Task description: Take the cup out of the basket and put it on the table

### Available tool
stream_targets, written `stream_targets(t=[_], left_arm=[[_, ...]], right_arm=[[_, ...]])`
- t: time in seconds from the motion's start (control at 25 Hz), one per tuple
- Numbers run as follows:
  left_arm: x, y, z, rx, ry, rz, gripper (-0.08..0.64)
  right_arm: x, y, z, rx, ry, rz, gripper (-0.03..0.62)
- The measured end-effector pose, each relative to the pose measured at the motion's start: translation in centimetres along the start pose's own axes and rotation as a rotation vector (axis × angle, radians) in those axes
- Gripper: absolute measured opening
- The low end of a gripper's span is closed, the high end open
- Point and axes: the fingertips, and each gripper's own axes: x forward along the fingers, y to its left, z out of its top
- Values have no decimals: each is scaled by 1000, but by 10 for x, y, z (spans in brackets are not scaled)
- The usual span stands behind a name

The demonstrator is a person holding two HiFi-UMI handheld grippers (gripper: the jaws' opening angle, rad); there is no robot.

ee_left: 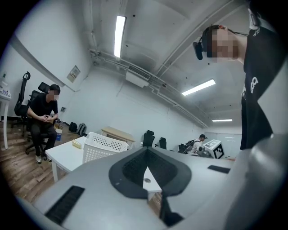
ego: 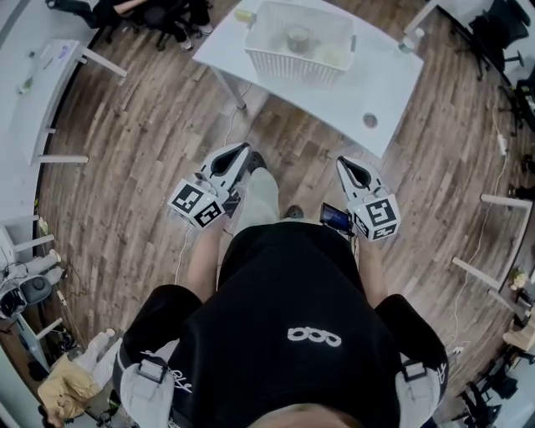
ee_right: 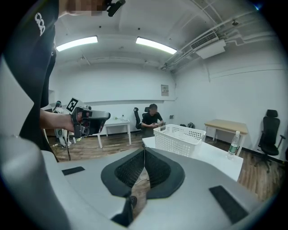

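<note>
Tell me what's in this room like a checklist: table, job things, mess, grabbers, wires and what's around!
Surface: white table, standing on a wooden floor.
Job's things: cup inside the white basket on the table.
Clutter: bottle at a table corner; small yellowish thing beside the basket.
Grippers: left gripper and right gripper both shut, empty, short of the table.
Cables: what looks like a thin cable on the floor by a table leg.
Surroundings: seated person, office chair, wooden desk.
</note>
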Motion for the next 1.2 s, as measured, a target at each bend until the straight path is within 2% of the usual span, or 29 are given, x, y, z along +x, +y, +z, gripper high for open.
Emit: stream_targets(t=[0.2,0.48,0.8,1.0,1.2], left_arm=[[35,53,25,-4,6,-25,8],[83,130,62,-11,7,-101,8],[110,202,80,-41,31,-171,8],[119,237,89,-35,32,-200,8],[130,250,100,-18,34,-225,8]], right_arm=[[52,-32,25,2,1,-25,25],[134,-72,70,-1,3,-71,25],[211,-92,96,15,29,-97,25],[239,-100,105,20,35,-126,25],[250,-112,108,37,39,-153,25]])
